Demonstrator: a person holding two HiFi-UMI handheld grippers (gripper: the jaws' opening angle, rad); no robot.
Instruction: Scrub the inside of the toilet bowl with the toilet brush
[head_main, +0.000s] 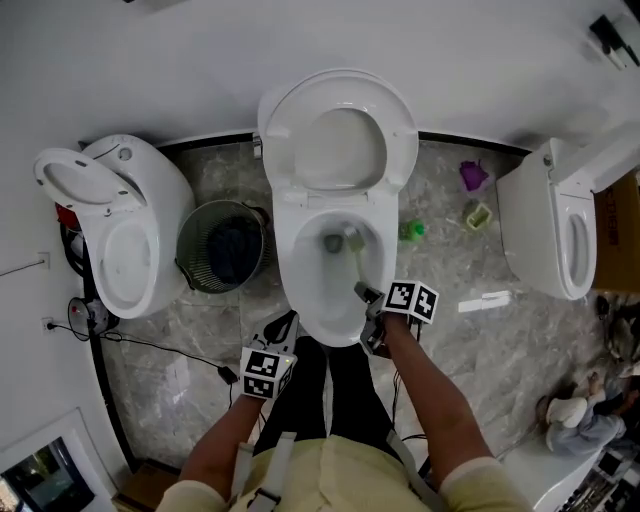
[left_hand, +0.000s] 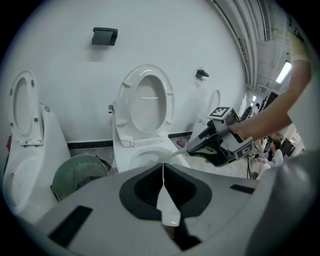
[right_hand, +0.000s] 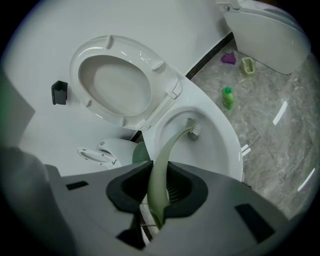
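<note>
Our right gripper (head_main: 368, 298) is clamped on the pale green handle of the toilet brush (head_main: 357, 258). The brush's bristle head sits down inside the toilet bowl (head_main: 292, 255), close to the drain. Our left gripper (head_main: 281, 328) hangs at the bowl's front left rim with its jaws pressed together and empty. Behind the bowl the seat and lid (head_main: 340, 100) stand raised. Left of the bowl sits a wire waste basket (head_main: 222, 245), and beyond it a second toilet (head_main: 120, 225). Right of the bowl lie a green bottle (head_main: 412, 231) and a purple object (head_main: 473, 176), then a third toilet (head_main: 555, 225).
</note>
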